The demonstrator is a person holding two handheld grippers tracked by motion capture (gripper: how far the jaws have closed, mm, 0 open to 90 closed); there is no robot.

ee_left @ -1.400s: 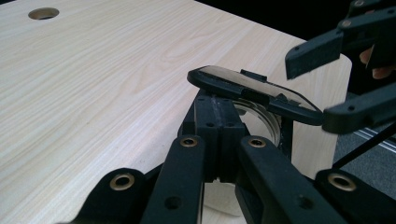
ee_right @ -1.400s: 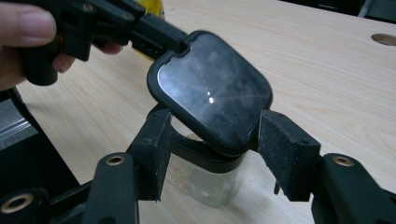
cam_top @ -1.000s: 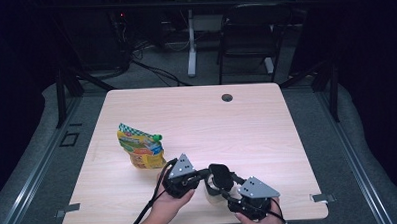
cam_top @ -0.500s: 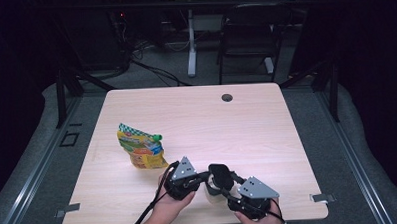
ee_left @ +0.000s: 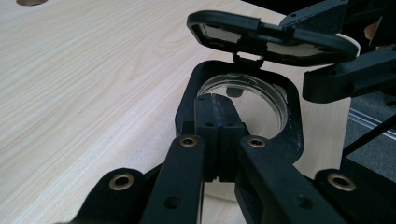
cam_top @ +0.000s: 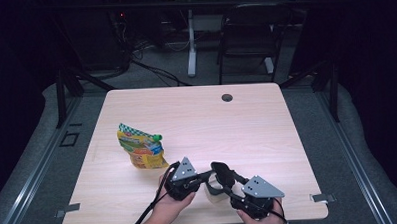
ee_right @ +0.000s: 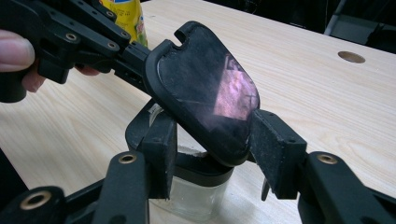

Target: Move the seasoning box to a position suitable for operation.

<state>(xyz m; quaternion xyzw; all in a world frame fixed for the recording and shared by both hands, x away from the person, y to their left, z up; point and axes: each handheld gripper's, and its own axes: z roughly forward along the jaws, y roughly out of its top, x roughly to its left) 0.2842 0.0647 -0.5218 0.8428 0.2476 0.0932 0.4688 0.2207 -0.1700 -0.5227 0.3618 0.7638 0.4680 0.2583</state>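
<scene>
Nothing much has moved since the earlier frames: our jar (cam_top: 215, 190) sits at the table's (cam_top: 267, 134) near edge, between our hands. Its hinged black lid (ee_right: 205, 93) stands lifted open above the clear body. Our right gripper (ee_right: 212, 137) clamps that lid between its jaws. Our left gripper (ee_left: 218, 123) is pinched tight on the jar's black rim (ee_left: 289, 112). Well to the left stands a colourful snack bag (cam_top: 140, 146).
</scene>
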